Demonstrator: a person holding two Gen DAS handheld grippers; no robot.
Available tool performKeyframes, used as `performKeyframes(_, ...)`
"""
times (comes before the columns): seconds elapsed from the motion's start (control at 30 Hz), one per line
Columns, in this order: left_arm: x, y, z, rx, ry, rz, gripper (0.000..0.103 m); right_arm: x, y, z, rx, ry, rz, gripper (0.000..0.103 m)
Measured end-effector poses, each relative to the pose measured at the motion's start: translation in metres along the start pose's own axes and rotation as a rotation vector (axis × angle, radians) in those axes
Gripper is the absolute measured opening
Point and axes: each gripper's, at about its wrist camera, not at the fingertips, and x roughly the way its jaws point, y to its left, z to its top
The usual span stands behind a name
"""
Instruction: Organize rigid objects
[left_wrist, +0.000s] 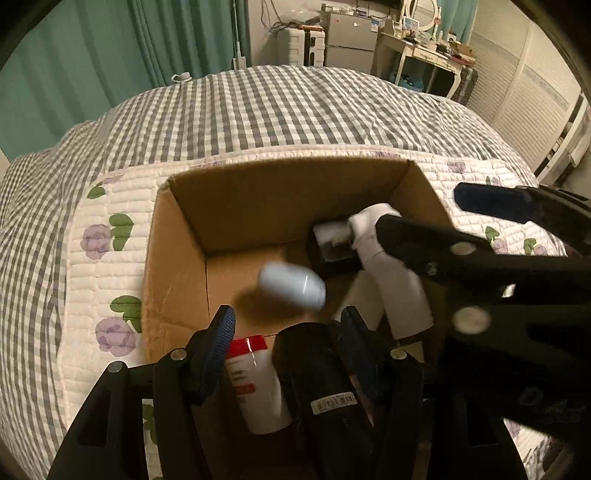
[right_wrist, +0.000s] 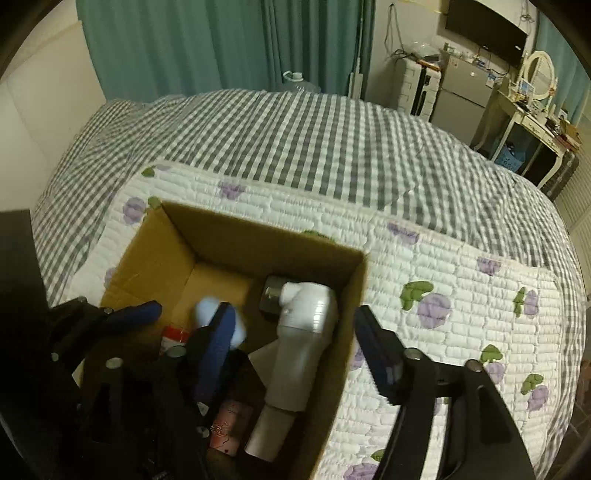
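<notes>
An open cardboard box sits on the bed. Over its near end, my left gripper has its jaws apart. A black item with a barcode label lies between them against the right finger, beside a white tube with a red cap. My right gripper is open above the box with nothing in its grip. A pale blue oval object shows blurred inside the box. A white spray bottle lies along the right wall.
A dark jar stands in the far right corner of the box, and a pink patterned item lies near its front. The bed has a floral quilt over a grey check cover. A fridge and dressing table stand beyond.
</notes>
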Motion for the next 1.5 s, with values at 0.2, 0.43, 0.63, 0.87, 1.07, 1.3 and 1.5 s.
performKeyframes(0.2,-0.032,-0.004,0.01,-0.013,-0.044,0.006,0.064,-0.036,-0.01,0.007,0.032,-0.054,-0.029,0.077)
performKeyframes(0.43,-0.102,-0.02,0.025,0.0,-0.151,0.034,0.067,-0.104,-0.024,0.012,0.058,-0.145,-0.072,0.085)
performKeyframes(0.63,-0.17,-0.036,0.029,0.017,-0.26,0.055,0.068,-0.182,-0.036,0.007,0.084,-0.246,-0.114,0.088)
performKeyframes(0.87,-0.239,-0.057,0.018,0.031,-0.379,0.059,0.069,-0.263,-0.044,-0.013,0.096,-0.353,-0.159,0.093)
performKeyframes(1.07,-0.282,-0.067,-0.005,0.024,-0.476,0.042,0.071,-0.307,-0.047,-0.039,0.114,-0.419,-0.173,0.098)
performKeyframes(1.3,-0.312,-0.075,-0.045,0.005,-0.618,0.066,0.072,-0.334,-0.036,-0.083,0.102,-0.53,-0.194,0.103)
performKeyframes(1.5,-0.307,-0.082,-0.087,0.005,-0.713,0.105,0.072,-0.322,-0.027,-0.122,0.098,-0.584,-0.201,0.103)
